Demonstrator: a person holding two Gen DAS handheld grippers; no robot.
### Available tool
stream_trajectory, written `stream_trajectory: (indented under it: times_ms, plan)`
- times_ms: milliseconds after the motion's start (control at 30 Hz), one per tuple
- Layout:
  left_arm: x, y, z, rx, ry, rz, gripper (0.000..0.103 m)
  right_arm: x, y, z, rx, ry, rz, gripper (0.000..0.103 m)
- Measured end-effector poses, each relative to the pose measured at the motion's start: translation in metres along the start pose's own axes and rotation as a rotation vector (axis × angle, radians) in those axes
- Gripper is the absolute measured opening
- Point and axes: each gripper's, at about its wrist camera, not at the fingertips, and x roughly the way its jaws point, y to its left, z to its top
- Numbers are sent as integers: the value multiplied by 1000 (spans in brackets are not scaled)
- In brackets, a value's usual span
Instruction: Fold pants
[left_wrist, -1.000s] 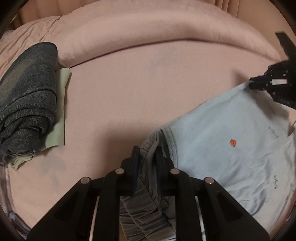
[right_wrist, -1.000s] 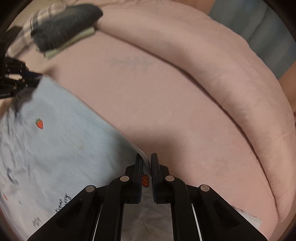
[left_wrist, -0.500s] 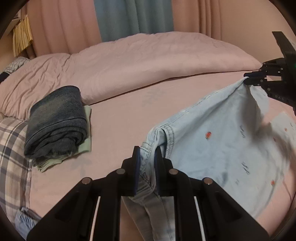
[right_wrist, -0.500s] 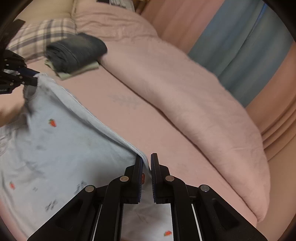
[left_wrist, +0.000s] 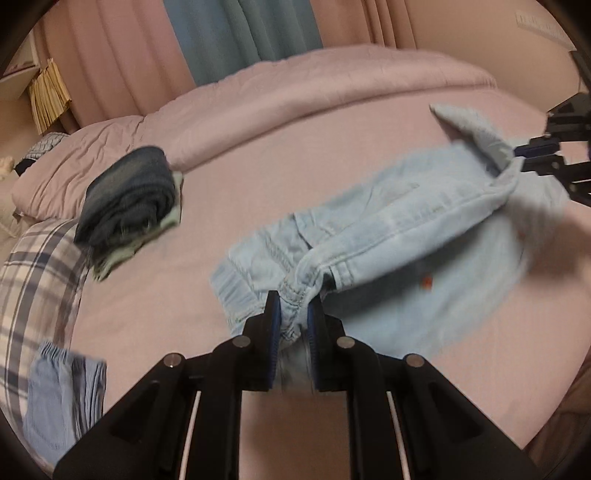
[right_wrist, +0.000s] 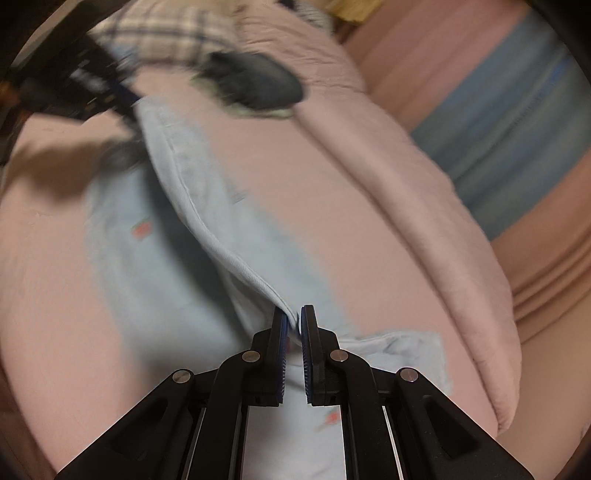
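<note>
**Both grippers clamped on the pants, fabric strung between them over the bed**

Biggest thing first: the pink bed (left_wrist: 258, 206) fills nearly the whole frame in both wrist views, with a rolled pink duvet (left_wrist: 332, 92) running along its far side and pink-and-blue curtains (left_wrist: 236, 33) behind that, top of frame.

Next down, the light blue pants (left_wrist: 399, 236) sit centre to right in my left wrist view. They're lifted along one edge and stretched like a ridge between my two grippers, with the rest of the fabric draping down onto the sheet. There's a little red print on them (left_wrist: 426, 282). It's pretty motion-blurred, so I can't make out finer detail.

At the left of that view there's a plaid pillow (left_wrist: 33, 280), and a stack of folded clothes (left_wrist: 129, 206) with dark denim on top, well apart from the pants. Another pale blue garment (left_wrist: 62, 391) lies at lower left.

My left gripper (left_wrist: 295, 306) is at bottom centre, clenched on the gathered elastic waistband. My right gripper (right_wrist: 291, 325) is squeezed tight on a thin hemmed edge of the pants, bottom centre of its own view. From the left camera I can see it at the far right edge, pinching the other end.
</note>
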Motion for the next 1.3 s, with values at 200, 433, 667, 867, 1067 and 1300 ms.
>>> stream_trajectory:
  times_ms: [200,433,667,867,1067,1300]
  plan:
    - [12,-14,-21,-13,37,6,13,20,56,-23,-100,60,20,8]
    - [17,-26,-36,45,37,32,15,27,61,-24,-86,88,42,8]
    - [-5,-7,-43,-22,37,4,35,20,28,-36,143,100,196,34]
    - [-27,5,-34,-205,-28,-106,36,-15,-68,-74,611,-15,361,61]
    - [-5,-68,24,-148,-71,-349,36,26,-173,-98,977,129,203,61]
    - [48,-162,87,-66,14,-575,35,116,-241,-91,1131,337,190,61]
